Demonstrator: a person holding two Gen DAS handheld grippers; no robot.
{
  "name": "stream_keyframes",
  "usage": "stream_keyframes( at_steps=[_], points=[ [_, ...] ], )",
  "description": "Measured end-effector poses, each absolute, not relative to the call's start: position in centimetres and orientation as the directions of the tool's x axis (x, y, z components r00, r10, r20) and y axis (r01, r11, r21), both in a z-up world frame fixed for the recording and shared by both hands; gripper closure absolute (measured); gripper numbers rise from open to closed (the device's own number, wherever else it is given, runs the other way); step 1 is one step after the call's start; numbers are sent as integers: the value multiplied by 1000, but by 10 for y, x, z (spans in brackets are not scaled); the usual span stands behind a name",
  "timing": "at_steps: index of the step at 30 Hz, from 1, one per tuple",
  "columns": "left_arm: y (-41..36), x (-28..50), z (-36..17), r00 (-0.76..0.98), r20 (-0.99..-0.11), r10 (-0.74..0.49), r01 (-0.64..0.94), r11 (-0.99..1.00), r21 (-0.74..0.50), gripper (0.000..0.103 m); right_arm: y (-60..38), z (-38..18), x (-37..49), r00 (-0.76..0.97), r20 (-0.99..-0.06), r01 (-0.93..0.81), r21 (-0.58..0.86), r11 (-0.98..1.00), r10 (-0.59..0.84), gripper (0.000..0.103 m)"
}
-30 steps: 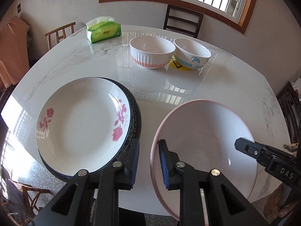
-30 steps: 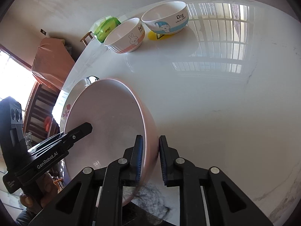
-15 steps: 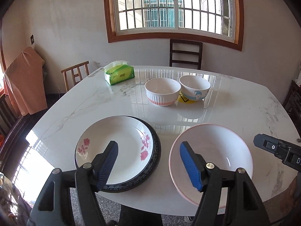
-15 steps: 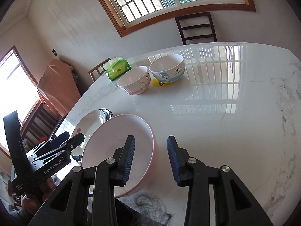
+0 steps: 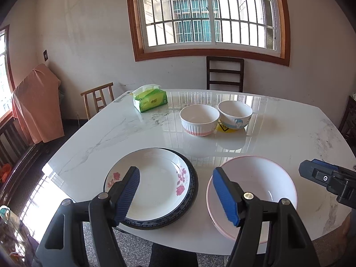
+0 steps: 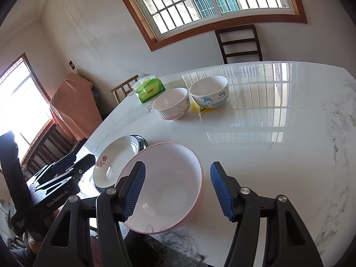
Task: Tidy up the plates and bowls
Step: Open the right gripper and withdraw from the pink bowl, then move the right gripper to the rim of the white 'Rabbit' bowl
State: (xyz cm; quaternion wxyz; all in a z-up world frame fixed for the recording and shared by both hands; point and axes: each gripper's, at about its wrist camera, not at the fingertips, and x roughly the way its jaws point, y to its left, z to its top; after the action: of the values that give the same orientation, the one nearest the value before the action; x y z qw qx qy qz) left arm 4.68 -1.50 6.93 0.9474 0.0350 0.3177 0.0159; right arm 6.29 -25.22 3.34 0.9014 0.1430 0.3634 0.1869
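Note:
A big pink-rimmed bowl (image 5: 262,184) sits at the near edge of the white marble table (image 5: 138,138), also in the right wrist view (image 6: 169,184). Left of it a white rose-patterned plate (image 5: 153,178) lies on a dark-rimmed plate (image 5: 193,191); the pair also shows in the right wrist view (image 6: 115,158). Two small bowls stand at the back: a pink-striped rabbit bowl (image 5: 199,120) (image 6: 172,103) and a blue "Dog" bowl (image 5: 235,114) (image 6: 209,94). My left gripper (image 5: 175,191) is open and empty above the near edge. My right gripper (image 6: 178,189) is open and empty over the pink bowl.
A green tissue pack (image 5: 150,100) lies at the far left of the table. A yellow item (image 5: 224,129) lies under the blue bowl. Chairs stand behind the table (image 5: 224,73) and at its left (image 5: 98,100). An orange-draped object (image 5: 36,109) stands by the left wall.
Both grippers have opened and pulled back and up from the table. The right gripper has let go of the pink bowl's rim; the bowl now rests flat on the table.

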Motion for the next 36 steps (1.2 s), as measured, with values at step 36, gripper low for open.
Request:
stream_keyframes(
  at_steps=[36],
  points=[
    [-10,95,44,697,-708,115,2,987,162,33,-203,48,101,557,-642,-284,450,847,528,38]
  ],
)
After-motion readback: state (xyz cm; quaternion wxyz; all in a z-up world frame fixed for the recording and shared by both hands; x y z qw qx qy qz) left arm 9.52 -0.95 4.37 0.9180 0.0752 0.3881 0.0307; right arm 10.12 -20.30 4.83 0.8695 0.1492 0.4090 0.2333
